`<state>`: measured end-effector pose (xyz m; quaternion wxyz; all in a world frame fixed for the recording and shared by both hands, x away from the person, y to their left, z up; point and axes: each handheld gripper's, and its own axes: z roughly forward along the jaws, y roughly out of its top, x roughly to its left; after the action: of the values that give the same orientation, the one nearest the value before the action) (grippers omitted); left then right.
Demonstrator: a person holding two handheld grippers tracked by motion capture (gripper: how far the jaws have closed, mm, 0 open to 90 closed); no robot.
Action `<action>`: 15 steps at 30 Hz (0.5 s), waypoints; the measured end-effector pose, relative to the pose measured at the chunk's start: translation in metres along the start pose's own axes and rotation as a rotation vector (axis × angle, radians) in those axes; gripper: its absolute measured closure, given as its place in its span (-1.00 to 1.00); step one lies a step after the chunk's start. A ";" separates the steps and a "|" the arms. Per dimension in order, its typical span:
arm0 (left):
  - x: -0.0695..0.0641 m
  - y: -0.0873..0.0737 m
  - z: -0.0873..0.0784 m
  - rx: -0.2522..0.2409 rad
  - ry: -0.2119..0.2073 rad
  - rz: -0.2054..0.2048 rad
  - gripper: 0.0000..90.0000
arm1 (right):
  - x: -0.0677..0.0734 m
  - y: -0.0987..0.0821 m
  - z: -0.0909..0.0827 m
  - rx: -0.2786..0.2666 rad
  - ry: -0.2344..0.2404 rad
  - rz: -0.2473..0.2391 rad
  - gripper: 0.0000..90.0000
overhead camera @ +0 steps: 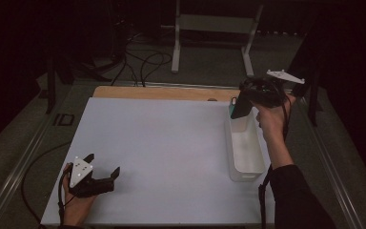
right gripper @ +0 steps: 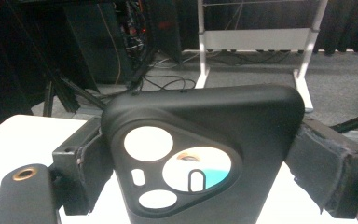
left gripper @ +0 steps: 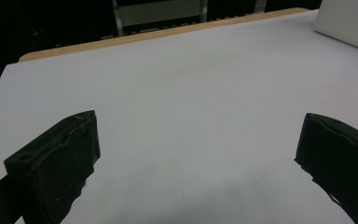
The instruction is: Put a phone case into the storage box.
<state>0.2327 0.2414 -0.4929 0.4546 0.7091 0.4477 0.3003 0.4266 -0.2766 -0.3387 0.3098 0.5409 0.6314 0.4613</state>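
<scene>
Right gripper (overhead camera: 240, 102) clamps black phone case (right gripper: 200, 154) by edges, upper right; light, flexible. Left gripper (overhead camera: 102, 167) wide open, empty.

One black rubbery phone case (right gripper: 205, 163) with camera cutouts: two large round holes, one oval hole, two small slots, five openings total. One translucent white rectangular plastic bin (overhead camera: 244, 152). One white rectangular mat (overhead camera: 162, 157) covering one light wooden tabletop (overhead camera: 162, 92). Two black two-jaw handheld grippers: left gripper (overhead camera: 104, 166), right gripper (overhead camera: 246, 98). Two grey three-cornered plates, one per gripper. Two hands. One white metal frame stand (overhead camera: 214, 28) on the floor behind, two legs visible. Several dark cables on the floor, count unclear.
</scene>
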 end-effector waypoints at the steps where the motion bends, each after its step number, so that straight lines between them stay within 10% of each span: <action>1: 0.000 0.000 0.000 0.000 0.000 0.000 -1.00 | -0.001 0.000 0.000 0.003 -0.004 0.000 -0.69; 15: 0.000 0.000 0.000 0.001 -0.001 0.000 -1.00 | -0.007 -0.005 0.008 0.025 -0.050 0.003 -0.69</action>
<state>0.2327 0.2412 -0.4930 0.4544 0.7094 0.4475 0.3001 0.4338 -0.2810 -0.3469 0.3179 0.5571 0.6282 0.4403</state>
